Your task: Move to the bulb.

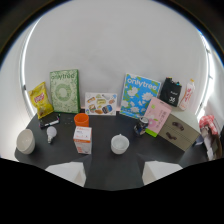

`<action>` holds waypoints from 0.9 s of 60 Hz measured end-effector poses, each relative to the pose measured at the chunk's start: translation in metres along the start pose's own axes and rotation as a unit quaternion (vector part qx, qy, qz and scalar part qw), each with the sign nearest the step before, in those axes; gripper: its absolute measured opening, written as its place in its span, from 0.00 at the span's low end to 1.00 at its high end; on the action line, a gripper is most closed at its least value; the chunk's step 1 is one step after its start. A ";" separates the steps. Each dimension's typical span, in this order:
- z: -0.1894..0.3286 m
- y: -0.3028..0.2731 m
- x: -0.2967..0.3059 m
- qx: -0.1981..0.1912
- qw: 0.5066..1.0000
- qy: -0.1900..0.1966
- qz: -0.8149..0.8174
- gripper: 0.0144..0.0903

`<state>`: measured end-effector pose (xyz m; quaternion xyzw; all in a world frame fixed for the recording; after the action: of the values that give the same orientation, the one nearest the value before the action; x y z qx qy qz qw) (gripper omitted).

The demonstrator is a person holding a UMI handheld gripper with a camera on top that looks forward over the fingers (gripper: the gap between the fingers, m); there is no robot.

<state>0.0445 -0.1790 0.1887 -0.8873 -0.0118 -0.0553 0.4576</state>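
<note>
- Plainly, the approach to the bulb [51, 133] is not finished: it lies on the dark counter [102, 134] well ahead of the tongs [112, 173] and off to their left, far from the fingertips.
- The tongs stand spread, with a clear gap between the two pale fingers and nothing held in it.
- The bulb rests on its side, between a white bowl [25, 141] nearer the left and an orange-and-white box [82, 139] to its right; a small dark object [50, 121] lies just behind it.
- As a judgement, what is left is to swing the tongs leftward and carry them forward until the bulb sits just ahead of the fingers; the orange-and-white box stands close to that line and could be brushed.
- Straight ahead of the tongs is a small white cup [119, 144], not the target.
- Readable writing: "onlytree" on the green pack [64, 90] propped at the wall, and "onlytree" again on the blue pack [139, 95] with flowers.
- A yellow snack bag [40, 99], a card of stickers [100, 103], an orange cup [81, 119], a pink box [157, 115], a black bag [171, 92] and a brown box [178, 131] carry print too small to read.
</note>
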 end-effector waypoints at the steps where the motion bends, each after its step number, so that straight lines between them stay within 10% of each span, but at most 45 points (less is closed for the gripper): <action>1: -0.001 0.001 -0.002 -0.002 1.000 0.000 0.000 0.94; 27: -0.033 0.058 -0.120 -0.051 0.998 -0.031 -0.015 0.95; 54: 0.083 -0.022 -0.302 0.016 0.996 -0.089 -0.011 0.94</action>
<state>-0.2498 -0.0897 0.1257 -0.8810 -0.0634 0.0192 0.4685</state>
